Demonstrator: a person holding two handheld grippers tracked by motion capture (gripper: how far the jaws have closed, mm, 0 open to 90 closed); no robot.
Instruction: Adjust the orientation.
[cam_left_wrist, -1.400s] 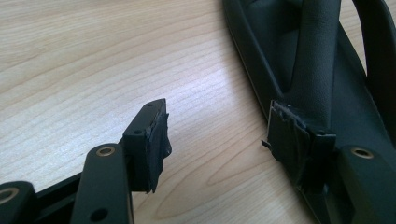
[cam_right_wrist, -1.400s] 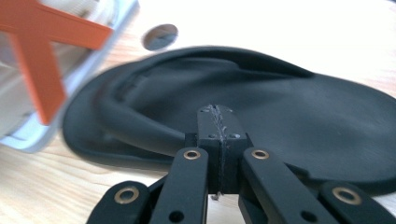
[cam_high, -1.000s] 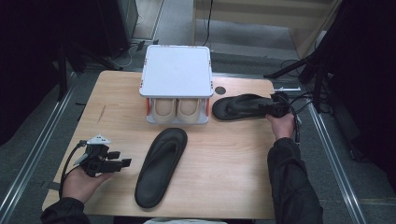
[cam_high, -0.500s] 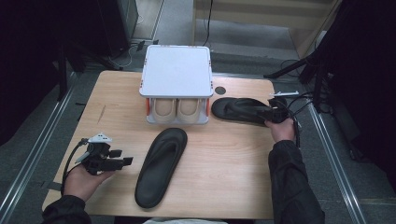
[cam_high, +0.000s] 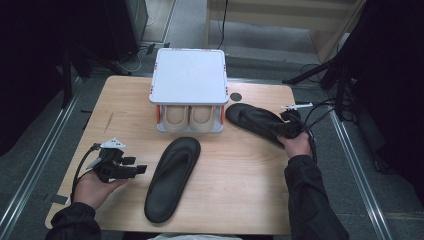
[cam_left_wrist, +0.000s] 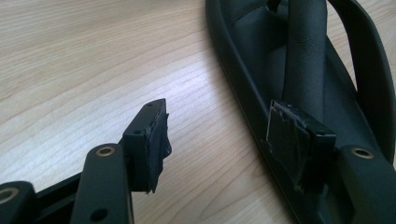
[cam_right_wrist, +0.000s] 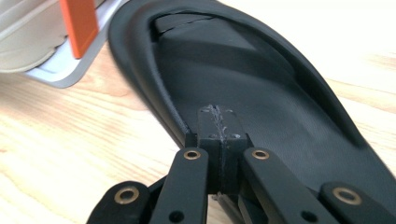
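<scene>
Black flip-flop near the table's right edge — the right gripper is pinching its rim, fingers closed; slide it slowly. Left gripper is waiting, fingers open.

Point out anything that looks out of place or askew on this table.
The two black sandals are not paired: one lies mid-table near the front edge, the other sits angled beside the white shoe rack, gripped at its rim by the shut right gripper. Nothing looks damaged.

Two black flip-flops lie on the desk: one near the front, one at the right. One white rack holds two beige shoes. Two claws are in hand: left claw, right claw
</scene>
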